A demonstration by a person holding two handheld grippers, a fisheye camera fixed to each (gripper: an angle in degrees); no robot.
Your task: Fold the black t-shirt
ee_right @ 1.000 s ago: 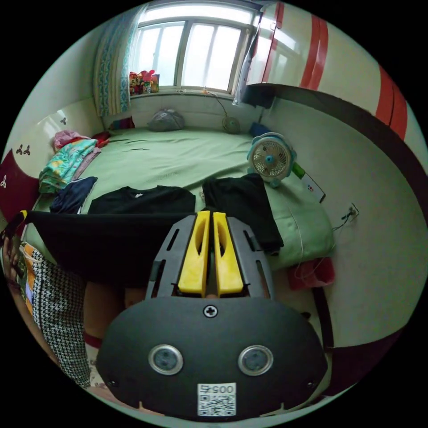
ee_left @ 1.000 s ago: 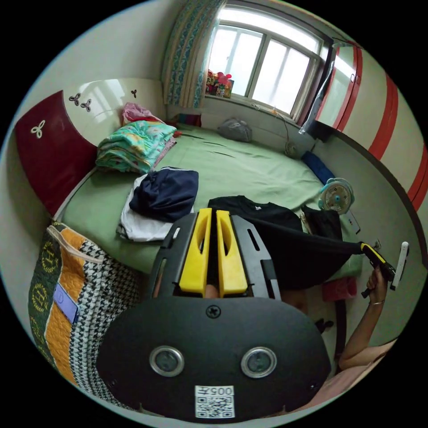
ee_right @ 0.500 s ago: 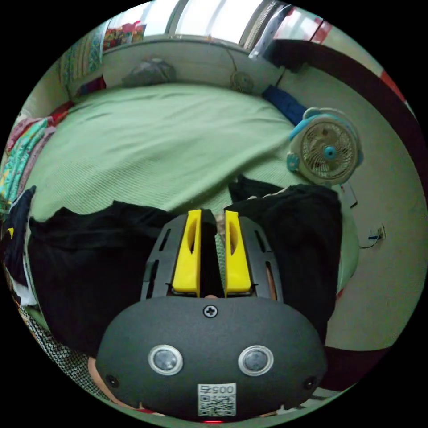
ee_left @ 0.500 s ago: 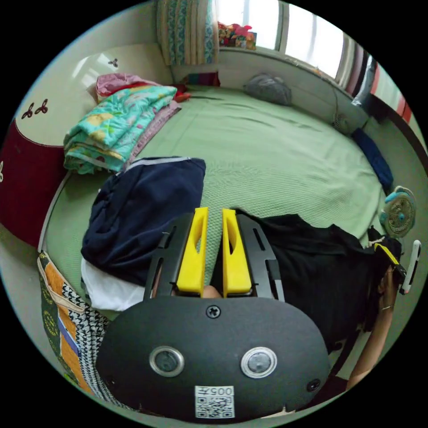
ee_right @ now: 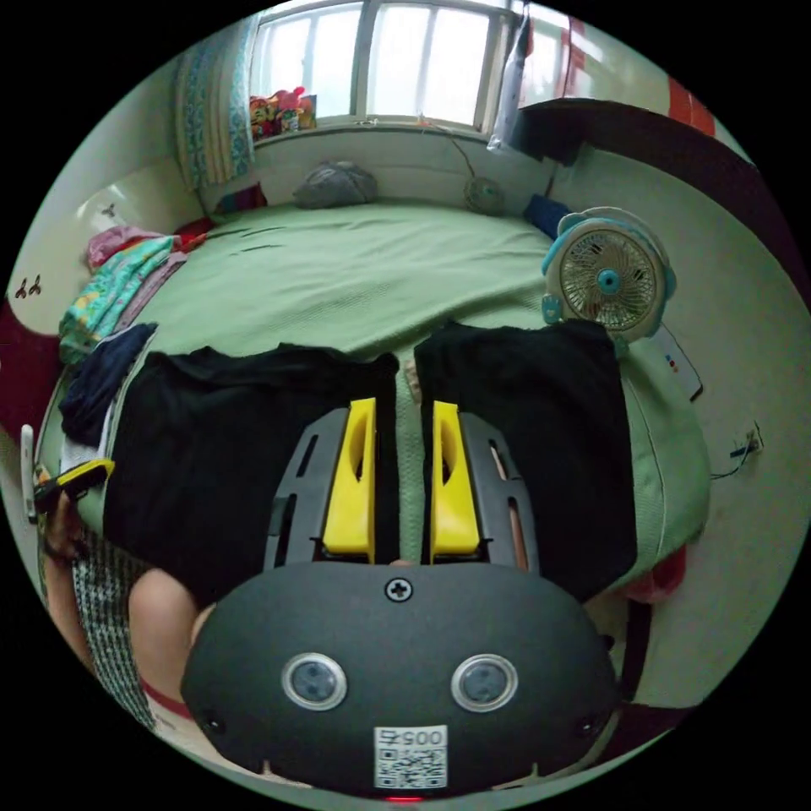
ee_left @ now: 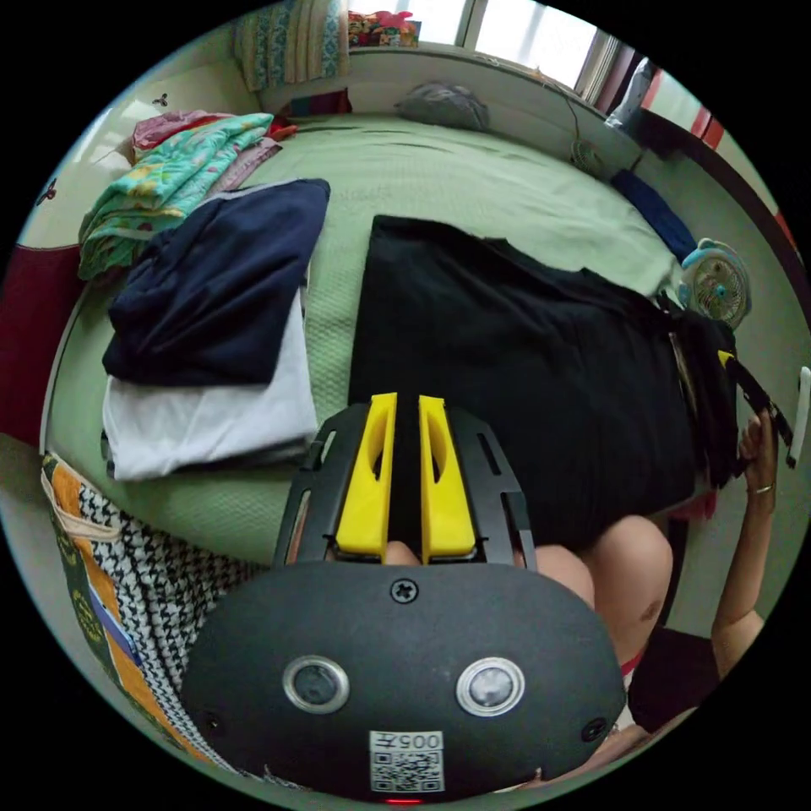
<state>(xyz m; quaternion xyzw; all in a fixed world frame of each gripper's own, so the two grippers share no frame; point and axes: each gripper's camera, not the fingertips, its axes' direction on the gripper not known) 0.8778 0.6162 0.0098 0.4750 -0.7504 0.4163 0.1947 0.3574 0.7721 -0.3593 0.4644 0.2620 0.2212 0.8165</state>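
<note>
Left gripper view: the black t-shirt (ee_left: 515,363) lies spread flat on the green bed (ee_left: 473,182), its near edge hanging over the bed's edge. The left gripper (ee_left: 406,473) has yellow fingers (ee_left: 368,481) a narrow gap apart with dark cloth between them; cannot tell if they pinch it. A navy and white clothes stack (ee_left: 211,338) lies beside the shirt. The right gripper (ee_left: 752,393) is at the shirt's far side, in a hand (ee_left: 760,443).

Right gripper view: the right gripper's fingers (ee_right: 352,486) are spread, empty. A second black garment (ee_right: 541,431) lies just beside the shirt, a small fan (ee_right: 606,274) behind it.
</note>
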